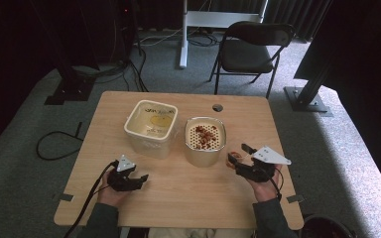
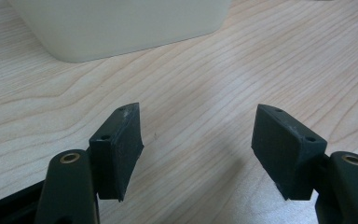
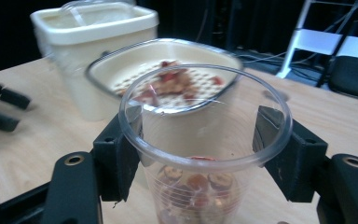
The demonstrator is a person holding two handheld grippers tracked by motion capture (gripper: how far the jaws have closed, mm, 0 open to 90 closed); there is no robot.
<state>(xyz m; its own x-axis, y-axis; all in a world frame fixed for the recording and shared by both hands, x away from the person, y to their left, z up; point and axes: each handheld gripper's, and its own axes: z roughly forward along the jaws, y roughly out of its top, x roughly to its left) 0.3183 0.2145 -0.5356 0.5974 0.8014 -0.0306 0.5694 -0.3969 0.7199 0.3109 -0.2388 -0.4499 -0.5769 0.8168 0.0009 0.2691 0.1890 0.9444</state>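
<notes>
On the wooden table [image 1: 178, 193], near its right front edge: one clear plastic cup [image 3: 205, 140], held upright in the right gripper [image 3: 205, 140], with a shallow layer of reddish-brown dried pieces [image 3: 193, 184] at the bottom. The jaws stand fairly wide, one pad pressed on each side of the cup wall just under the rim.

Just beside the cup, towards the table's middle: a cream container with a perforated strainer insert [image 1: 205, 135], carrying a small heap of the same pieces. To its left, touching or very nearly so: a second cream tub [image 1: 151, 127], with what appears to be a transparent item inside; contents otherwise unclear.

Left gripper [image 2: 198, 140]: low over bare tabletop in front of the tub, jaws partly open, nothing between the pads.

Likely step: tipping the cup's contents onto the strainer.

Risks, as judged:
- Thin cup wall; a harder squeeze could buckle it and let it slip or pop free.
- A pour started too far from the strainer rim could scatter pieces on the table.
- The cup's rim or the gripper could knock the strainer container, which nothing steadies.
</notes>
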